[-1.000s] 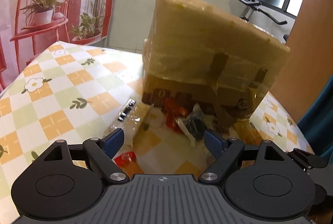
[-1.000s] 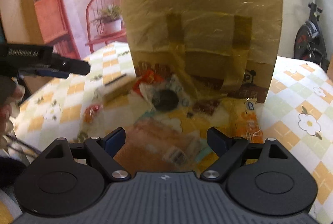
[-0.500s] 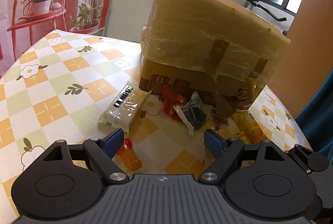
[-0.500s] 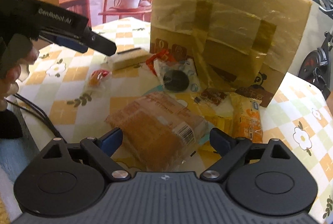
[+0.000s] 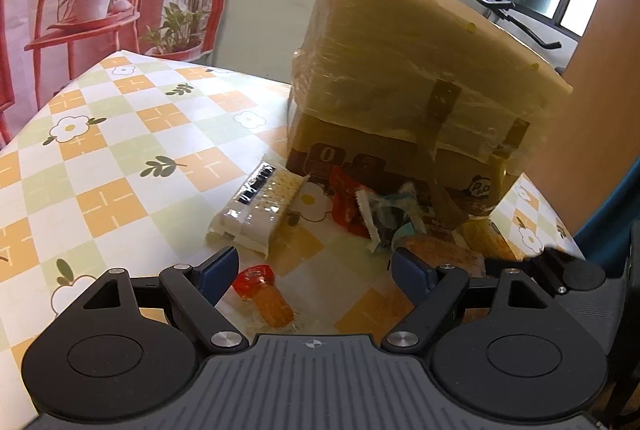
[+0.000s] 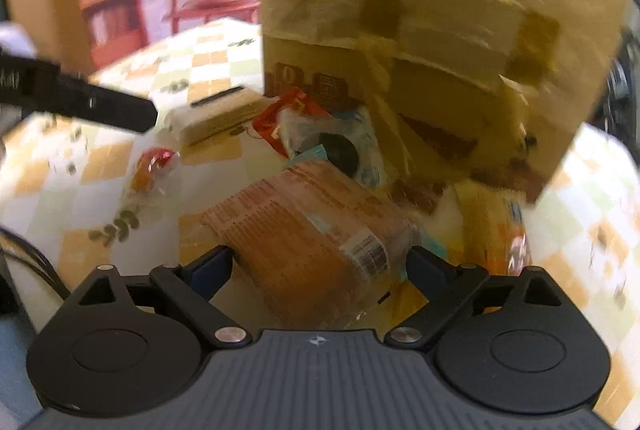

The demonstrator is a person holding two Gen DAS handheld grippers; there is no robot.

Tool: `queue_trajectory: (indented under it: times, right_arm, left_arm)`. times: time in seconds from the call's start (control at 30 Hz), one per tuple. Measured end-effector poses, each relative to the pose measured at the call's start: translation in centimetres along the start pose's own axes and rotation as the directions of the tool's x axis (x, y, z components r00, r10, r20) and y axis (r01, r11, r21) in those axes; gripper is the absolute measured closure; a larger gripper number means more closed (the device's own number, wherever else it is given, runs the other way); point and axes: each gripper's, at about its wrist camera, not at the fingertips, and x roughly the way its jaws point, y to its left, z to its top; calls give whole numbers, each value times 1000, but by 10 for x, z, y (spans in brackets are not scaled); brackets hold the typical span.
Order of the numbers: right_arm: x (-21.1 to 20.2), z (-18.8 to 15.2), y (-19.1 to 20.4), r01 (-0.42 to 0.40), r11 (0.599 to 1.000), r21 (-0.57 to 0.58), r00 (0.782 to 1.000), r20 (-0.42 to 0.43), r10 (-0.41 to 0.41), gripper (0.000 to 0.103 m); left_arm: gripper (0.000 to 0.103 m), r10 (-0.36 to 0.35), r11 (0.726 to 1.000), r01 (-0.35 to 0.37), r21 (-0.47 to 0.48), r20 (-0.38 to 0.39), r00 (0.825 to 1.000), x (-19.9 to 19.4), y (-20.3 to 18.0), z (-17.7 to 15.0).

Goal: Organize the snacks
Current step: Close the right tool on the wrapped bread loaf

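Several snack packs lie on the checked tablecloth in front of a taped cardboard box point(image 5: 416, 86). My left gripper point(image 5: 316, 266) is open above a small orange sausage with a red end point(image 5: 266, 296); a white cracker pack point(image 5: 260, 212) lies just beyond it. My right gripper point(image 6: 318, 264) is open, its fingers either side of a large orange biscuit pack point(image 6: 316, 234) without closing on it. Behind that pack lie a clear pack with a dark round biscuit point(image 6: 340, 150), a red wrapper point(image 6: 280, 118) and a yellow-orange pack point(image 6: 496, 226). The right wrist view is blurred.
The box point(image 6: 432, 42) stands upright right behind the snacks. The left gripper shows as a black bar point(image 6: 80, 102) at the left of the right wrist view. The tablecloth point(image 5: 100, 158) stretches left. A red plant stand point(image 5: 80, 10) is beyond the table.
My left gripper has drawn back and now hovers over the orange sausage. My right gripper has moved forward and down so its fingers straddle the large orange biscuit pack.
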Motion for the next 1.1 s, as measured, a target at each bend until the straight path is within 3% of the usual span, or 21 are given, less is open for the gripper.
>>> queue_trajectory:
  times: [0.17, 0.43, 0.57, 0.7, 0.93, 1.1]
  right_arm:
    - [0, 10, 18, 41, 962, -269, 999, 1, -42, 5]
    - [17, 15, 16, -45, 917, -396, 998, -64, 21, 2]
    - [29, 15, -2, -114, 957, -268, 992, -83, 95, 3]
    - [30, 9, -9, -139, 974, -177, 990, -55, 132, 10]
    - [9, -2, -23, -178, 982, 56, 983, 57, 175, 15]
    - [-22, -12, -34, -124, 981, 146, 980, 174, 98, 15]
  left_arm:
    - [18, -1, 1000, 1, -17, 9, 1000, -2, 4, 2]
    - [18, 1, 1000, -1, -21, 7, 1000, -2, 6, 2]
    - [18, 8, 999, -8, -33, 2, 1000, -2, 8, 3]
    - [19, 5, 999, -5, -38, 2, 1000, -1, 8, 4]
    - [19, 5, 1000, -6, -26, -11, 1000, 1, 6, 2]
    - [25, -19, 1000, 19, -20, -22, 1000, 6, 3, 3]
